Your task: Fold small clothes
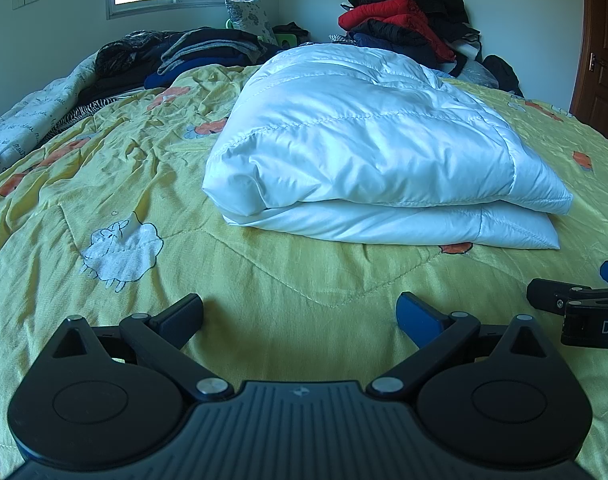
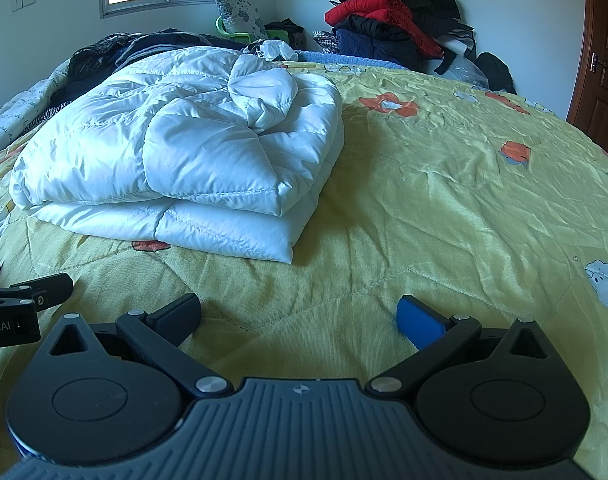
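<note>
Yellow quilted bedspread (image 1: 288, 280) carried the folded white puffer jacket (image 1: 367, 152) at twelve o'clock of the left gripper (image 1: 300, 314) (nearer); right gripper (image 2: 300, 314) likewise gaped empty.

At the right edge of the left wrist view we read the white letters "DA", cut off by the frame, on the black body of the right hand-held gripper (image 1: 583, 300). At the left edge of the right wrist view we read "bot.AI", its beginning cut off, on the black body of the left hand-held gripper (image 2: 16, 304). In the left part of the left wrist view, a white blanket (image 1: 32, 116) on the bed carries dark cursive writing, but it is too small and blurred for us to read.
</note>
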